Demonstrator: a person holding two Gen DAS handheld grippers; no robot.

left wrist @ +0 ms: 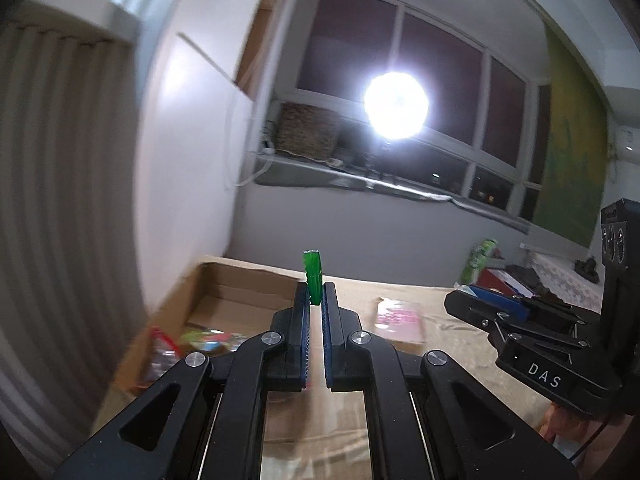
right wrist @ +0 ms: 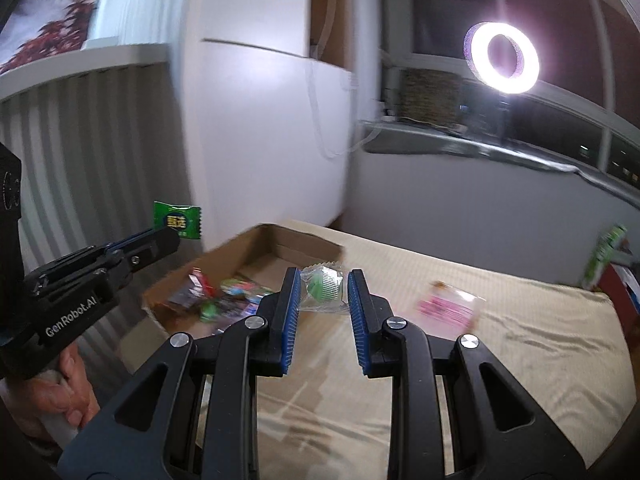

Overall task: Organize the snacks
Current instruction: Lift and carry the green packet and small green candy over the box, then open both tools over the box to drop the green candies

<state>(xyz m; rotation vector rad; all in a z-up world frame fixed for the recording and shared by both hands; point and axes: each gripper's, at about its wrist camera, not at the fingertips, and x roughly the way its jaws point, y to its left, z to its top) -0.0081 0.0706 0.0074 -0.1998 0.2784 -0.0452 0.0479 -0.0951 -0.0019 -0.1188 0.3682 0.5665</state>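
In the left wrist view, the left gripper [left wrist: 315,300] is seen clenched on a green candy wrapper [left wrist: 313,276], held edge-on and upright between the pads. Beyond it, a cardboard box [left wrist: 224,284] is seen on the beige cloth [left wrist: 440,320], with blurred snack packets [left wrist: 208,338] inside.

In the right wrist view, the right gripper [right wrist: 322,292] is closed on a clear packet [right wrist: 322,289] with a green piece inside. The box [right wrist: 280,246] is shown holding mixed snacks [right wrist: 224,296]; a pink packet [right wrist: 448,308] lies outside on the cloth.
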